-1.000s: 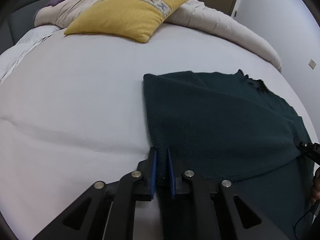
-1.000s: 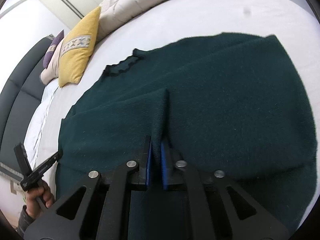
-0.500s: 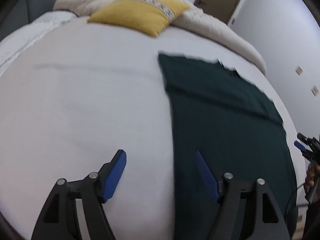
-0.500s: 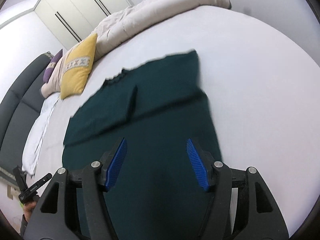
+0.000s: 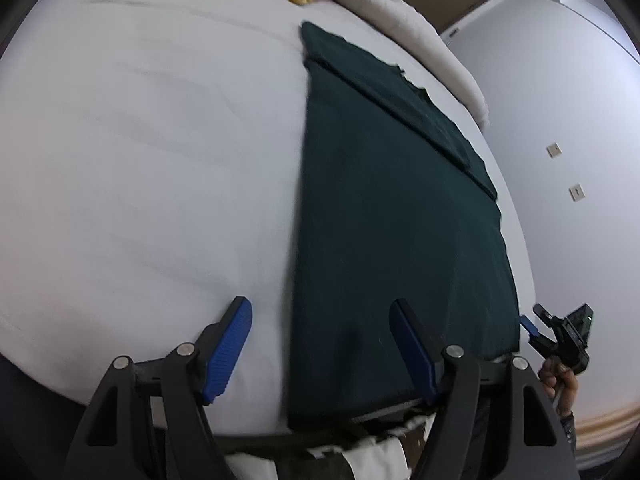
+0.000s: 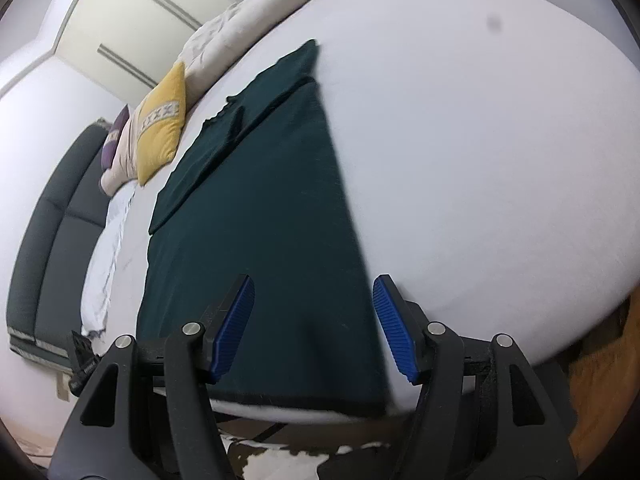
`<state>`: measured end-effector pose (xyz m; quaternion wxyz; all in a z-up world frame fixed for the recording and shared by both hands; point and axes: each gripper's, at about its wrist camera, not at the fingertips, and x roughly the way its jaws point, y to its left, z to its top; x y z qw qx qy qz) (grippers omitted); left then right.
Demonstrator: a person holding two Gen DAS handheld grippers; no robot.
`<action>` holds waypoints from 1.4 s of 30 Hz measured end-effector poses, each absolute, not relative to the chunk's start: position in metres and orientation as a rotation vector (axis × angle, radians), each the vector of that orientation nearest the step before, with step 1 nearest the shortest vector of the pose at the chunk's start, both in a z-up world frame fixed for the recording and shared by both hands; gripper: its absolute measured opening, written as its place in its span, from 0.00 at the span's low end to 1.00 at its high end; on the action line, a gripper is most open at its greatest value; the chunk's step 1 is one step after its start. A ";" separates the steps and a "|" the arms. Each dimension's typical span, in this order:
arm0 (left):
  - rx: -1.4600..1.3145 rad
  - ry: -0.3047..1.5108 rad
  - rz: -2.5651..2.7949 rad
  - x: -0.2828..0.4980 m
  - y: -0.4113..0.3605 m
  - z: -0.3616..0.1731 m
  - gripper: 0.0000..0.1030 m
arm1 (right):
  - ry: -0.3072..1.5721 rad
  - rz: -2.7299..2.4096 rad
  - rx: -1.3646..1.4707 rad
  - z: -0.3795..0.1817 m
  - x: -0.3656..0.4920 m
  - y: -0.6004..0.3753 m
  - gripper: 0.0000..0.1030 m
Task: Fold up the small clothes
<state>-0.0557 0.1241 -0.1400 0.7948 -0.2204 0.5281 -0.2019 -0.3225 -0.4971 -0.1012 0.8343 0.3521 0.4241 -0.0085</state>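
Lying flat on the white bed, the dark green garment is stretching from the near edge of the mattress toward the pillows, with its far part folded over so that a doubled band is crossing the upper end. The left gripper is hovering over the near left corner of the cloth with its jaws spread wide; the jaws have just been opening, and nothing is pinched between them, the left blue pad hanging over bare sheet and the right one over the fabric. The right gripper is hanging over the near right corner, its jaws likewise standing apart after just opening, with the cloth's right edge lying below the gap but not gripped. In the left wrist view the right gripper is showing at the far right, held in a hand just past the garment's corner. A yellow cushion is leaning against a rumpled beige duvet at the head of the bed, with a purple cushion beyond it beside the dark headboard.
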 end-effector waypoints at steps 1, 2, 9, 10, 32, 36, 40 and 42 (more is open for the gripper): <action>-0.469 1.144 -0.442 -0.059 0.122 -0.141 0.70 | 0.900 -0.020 0.766 -0.104 -0.330 -0.503 0.58; -0.469 1.146 -0.445 -0.061 0.119 -0.141 0.69 | 0.905 -0.016 0.784 -0.106 -0.334 -0.507 0.58; -0.493 1.179 -0.450 -0.064 0.118 -0.147 0.34 | 0.971 -0.001 0.812 -0.114 -0.339 -0.512 0.58; -0.486 1.181 -0.449 -0.063 0.117 -0.147 0.32 | 0.986 -0.004 0.809 -0.114 -0.338 -0.511 0.58; -0.502 1.145 -0.496 -0.067 0.116 -0.133 0.06 | 1.068 0.076 0.890 -0.124 -0.338 -0.501 0.06; -0.586 1.099 -0.537 -0.063 0.124 -0.117 0.06 | 0.939 0.147 0.960 -0.096 -0.337 -0.509 0.05; -0.700 1.039 -0.572 -0.055 0.134 -0.100 0.06 | 0.842 0.188 0.989 -0.069 -0.325 -0.517 0.05; -0.761 1.006 -0.583 -0.046 0.138 -0.092 0.06 | 0.804 0.201 1.003 -0.058 -0.314 -0.521 0.05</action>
